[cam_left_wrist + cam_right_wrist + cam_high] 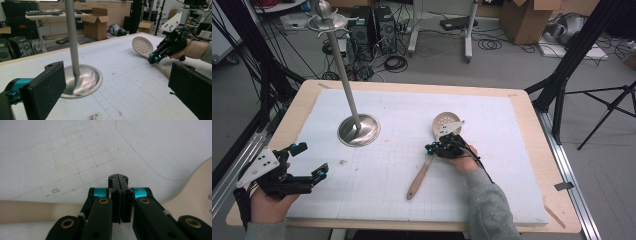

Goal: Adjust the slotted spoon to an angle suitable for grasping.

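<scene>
In the high view, a slotted wooden spoon [430, 155] lies on the white gridded mat [512, 130], right of the middle, with its perforated bowl far and its handle end near. The right gripper [432, 148] sits over the neck, where handle meets bowl. The left gripper [311, 160] hovers at the near left with its jaws wide apart and empty. A metal stand [357, 127] with a round base rises left of the spoon.

In the left gripper view, the spoon's bowl [142, 46] is tilted up off the mat, so it seems already pinched.

In the right gripper view, the jaws are pressed together above the handle [37, 211]; whether they clamp the wood I cannot tell.

The spoon looks light, stiff and smooth. A hold at the neck should balance it well.
</scene>
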The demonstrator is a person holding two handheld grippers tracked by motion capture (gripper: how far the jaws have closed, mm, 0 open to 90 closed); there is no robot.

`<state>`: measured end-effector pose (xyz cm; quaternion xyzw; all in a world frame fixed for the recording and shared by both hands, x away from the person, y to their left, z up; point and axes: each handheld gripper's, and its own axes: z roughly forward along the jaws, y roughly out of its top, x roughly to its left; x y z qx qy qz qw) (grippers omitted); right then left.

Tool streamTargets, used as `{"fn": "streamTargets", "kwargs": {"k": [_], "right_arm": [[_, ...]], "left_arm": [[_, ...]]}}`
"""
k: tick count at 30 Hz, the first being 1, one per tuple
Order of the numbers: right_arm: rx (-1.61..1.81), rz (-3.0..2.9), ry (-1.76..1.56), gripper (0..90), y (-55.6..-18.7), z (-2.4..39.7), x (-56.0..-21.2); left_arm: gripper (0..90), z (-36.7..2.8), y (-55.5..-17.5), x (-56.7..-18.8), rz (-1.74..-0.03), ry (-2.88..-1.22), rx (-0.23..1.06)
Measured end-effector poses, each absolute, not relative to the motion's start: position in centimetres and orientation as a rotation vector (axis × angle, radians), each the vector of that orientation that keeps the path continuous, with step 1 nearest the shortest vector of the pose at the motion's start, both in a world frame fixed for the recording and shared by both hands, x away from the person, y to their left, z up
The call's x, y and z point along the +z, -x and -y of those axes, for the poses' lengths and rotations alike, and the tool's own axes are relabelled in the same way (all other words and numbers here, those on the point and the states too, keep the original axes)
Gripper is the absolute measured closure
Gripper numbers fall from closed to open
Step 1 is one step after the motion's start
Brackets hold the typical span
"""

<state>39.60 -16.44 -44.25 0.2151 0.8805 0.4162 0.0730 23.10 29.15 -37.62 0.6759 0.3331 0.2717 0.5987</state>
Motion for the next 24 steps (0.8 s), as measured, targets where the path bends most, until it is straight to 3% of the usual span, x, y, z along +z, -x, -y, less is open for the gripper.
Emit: {"fn": "streamTargets", "kwargs": {"k": [24], "right_arm": [[1.224, -2.594, -0.695, 90.0, -38.3, 19.3, -44.3]], "left_arm": [[1.8, -28.5, -23.4, -37.9, -0.767, -1.592, 0.618]]}}
